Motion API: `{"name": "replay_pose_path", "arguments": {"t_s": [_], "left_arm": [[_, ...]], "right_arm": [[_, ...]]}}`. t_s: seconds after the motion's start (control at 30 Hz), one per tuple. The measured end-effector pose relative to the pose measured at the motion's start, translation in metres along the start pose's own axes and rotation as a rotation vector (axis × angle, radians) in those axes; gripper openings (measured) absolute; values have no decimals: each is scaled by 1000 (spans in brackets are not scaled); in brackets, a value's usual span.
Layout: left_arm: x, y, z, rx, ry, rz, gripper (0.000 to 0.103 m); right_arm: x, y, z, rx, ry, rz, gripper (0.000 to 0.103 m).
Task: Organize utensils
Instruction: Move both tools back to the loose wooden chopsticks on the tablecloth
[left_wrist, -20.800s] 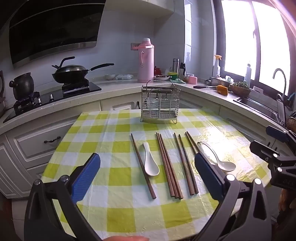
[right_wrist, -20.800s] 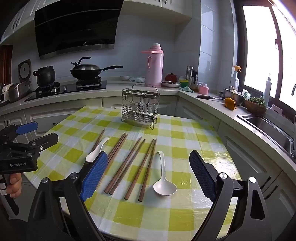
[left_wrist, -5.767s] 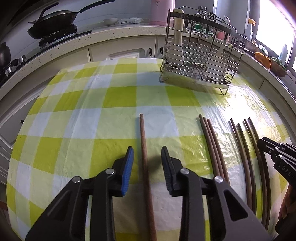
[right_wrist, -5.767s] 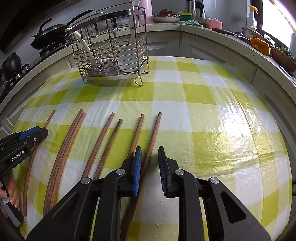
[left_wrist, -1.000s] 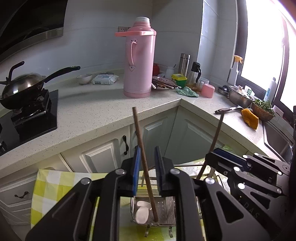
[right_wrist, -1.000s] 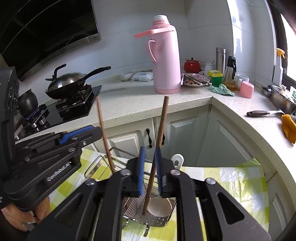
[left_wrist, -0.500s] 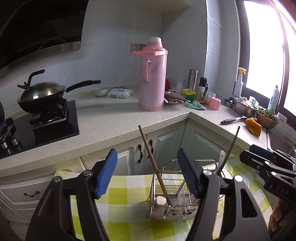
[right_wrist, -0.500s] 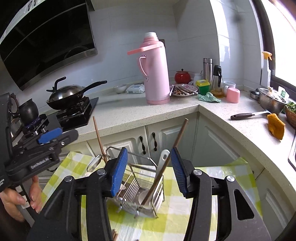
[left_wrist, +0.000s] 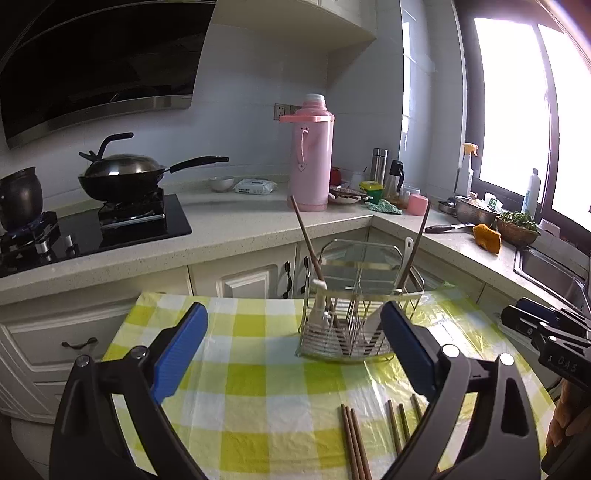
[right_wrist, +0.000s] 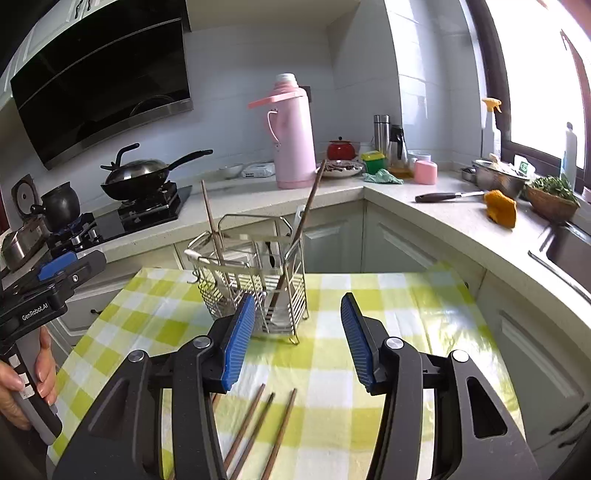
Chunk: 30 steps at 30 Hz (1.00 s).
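A wire utensil rack (left_wrist: 351, 328) (right_wrist: 255, 291) stands at the far side of the checked table. It holds two white spoons and two brown chopsticks: one leans left (left_wrist: 306, 240) (right_wrist: 211, 221), one leans right (left_wrist: 419, 243) (right_wrist: 303, 221). Several more chopsticks (left_wrist: 354, 439) (right_wrist: 258, 428) lie on the cloth near me. My left gripper (left_wrist: 293, 354) is open and empty, back from the rack. My right gripper (right_wrist: 297, 339) is open and empty, also short of the rack. Each gripper shows at the edge of the other's view (left_wrist: 546, 332) (right_wrist: 48, 291).
The green and white checked tablecloth (left_wrist: 258, 387) covers the table. Behind it runs a counter with a pink thermos (left_wrist: 310, 155), a wok on the stove (left_wrist: 122, 173), a knife (right_wrist: 443, 196) and a sink (left_wrist: 550, 273) at the right.
Both grippers have let go of a chopstick into the rack, opened wide, and drawn back and up from the rack. The loose chopsticks on the cloth have come into view.
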<state>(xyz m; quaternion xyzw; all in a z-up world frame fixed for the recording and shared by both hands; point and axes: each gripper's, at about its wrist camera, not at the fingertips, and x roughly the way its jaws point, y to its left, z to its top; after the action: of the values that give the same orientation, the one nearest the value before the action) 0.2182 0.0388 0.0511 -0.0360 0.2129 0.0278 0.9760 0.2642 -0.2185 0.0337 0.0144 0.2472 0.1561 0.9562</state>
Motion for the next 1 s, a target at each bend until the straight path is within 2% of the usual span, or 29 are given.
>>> {"name": "replay_pose_path", "arguments": {"t_s": [0.27,0.6,0.73,1.0], "left_arm": [[-9,-2,-58,-12,60,20,92],[9,3,-118,-25,206,-10,91],[14,2,-131,-15,228,-17,91],[23,-5,-136,22,242,-22,91]], "right_arm": [[-5,4,-58,32,63,-22,47],[21,14,-111,26,202,-23,47],[29,16,-124,20,231,-37,47],[47,14,-136,43,279,-56,44]]}}
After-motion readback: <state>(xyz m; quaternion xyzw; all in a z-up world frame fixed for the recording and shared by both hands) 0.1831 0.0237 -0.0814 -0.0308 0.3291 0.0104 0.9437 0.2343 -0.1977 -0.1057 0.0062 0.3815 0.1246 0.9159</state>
